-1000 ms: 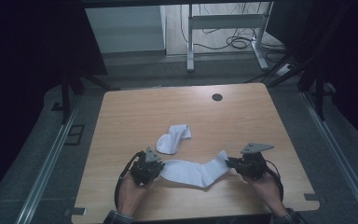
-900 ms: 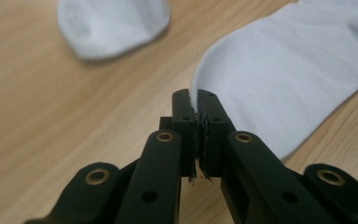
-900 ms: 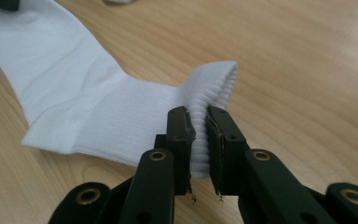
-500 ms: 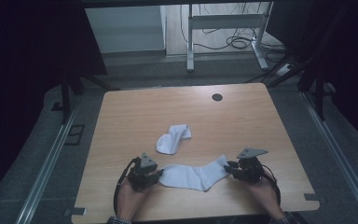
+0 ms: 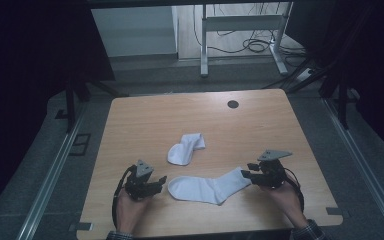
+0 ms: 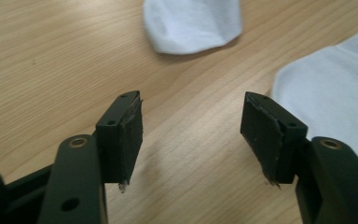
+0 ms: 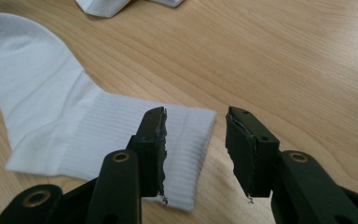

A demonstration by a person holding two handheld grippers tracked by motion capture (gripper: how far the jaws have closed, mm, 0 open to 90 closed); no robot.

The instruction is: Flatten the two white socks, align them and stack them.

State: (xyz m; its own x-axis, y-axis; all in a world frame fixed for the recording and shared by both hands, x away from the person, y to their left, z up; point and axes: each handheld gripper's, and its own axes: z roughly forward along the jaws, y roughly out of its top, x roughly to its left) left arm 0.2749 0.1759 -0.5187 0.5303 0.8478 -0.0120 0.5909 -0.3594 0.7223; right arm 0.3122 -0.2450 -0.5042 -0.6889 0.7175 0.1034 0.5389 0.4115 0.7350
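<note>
High view: flat sock (image 5: 207,186) stretched across the near part of the bench (image 5: 145,120), toe by the left gripper (image 5: 160,181), cuff by the right gripper (image 5: 247,172). Folded sock (image 5: 185,148) just beyond, apart from the flat one. Both hands low at the near edge.

Left gripper view: fingers (image 6: 121,137) parted, just been opening, bare wood between them. Toe of the flat sock (image 6: 331,88) off to the right, clear of the pads; folded sock (image 6: 193,23) farther ahead.

Right gripper view: fingers (image 7: 151,140) narrowly apart, just been opening, hanging over the ribbed cuff of the flat sock (image 7: 74,121), not pinching it. Cuff corner in the gap, cloth flat on the bench (image 7: 284,60).
</note>
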